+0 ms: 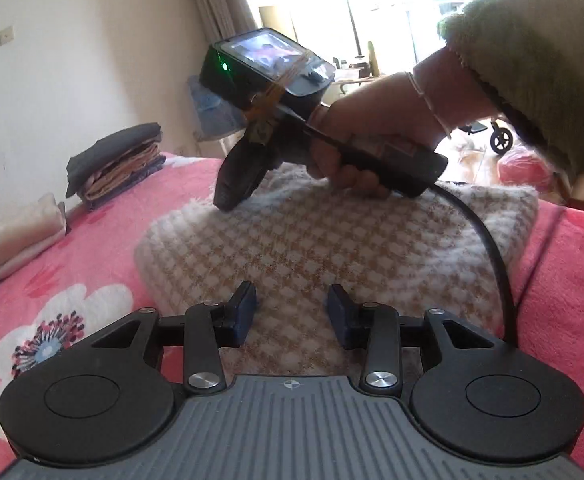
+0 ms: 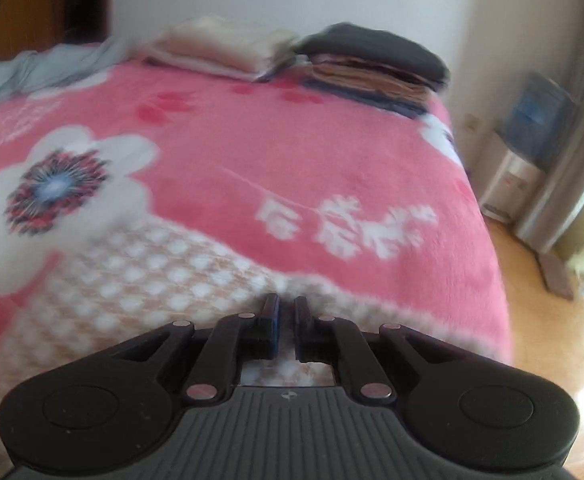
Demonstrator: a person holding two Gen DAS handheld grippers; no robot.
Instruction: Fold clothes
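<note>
Sunlight is flooding a bedroom where a bed (image 1: 72,264) under a pink floral blanket is serving as the folding surface, with a stack of folded clothes (image 1: 116,164) sitting near the wall. From the left wrist view, the left gripper (image 1: 292,312) is hovering over the near edge of a fluffy cream and tan checked garment (image 1: 311,248), jaws partly open with nothing between them, while the person's right hand (image 1: 371,136) is pressing the right gripper (image 1: 228,200) down on the garment's far corner. From the right wrist view, slightly blurred, the right gripper (image 2: 287,312) is sitting at the checked garment (image 2: 152,280) edge with jaws almost shut; whether they are pinching any pile I cannot tell. The folded stack (image 2: 371,64) and a cream bundle (image 2: 220,48) are lying at the bed's far side. The garment is looking already folded into a compact block, so this seems to be the smoothing or final-fold step; next would call for gripping an edge and lifting it toward the stack. No readable writing is showing.
</note>
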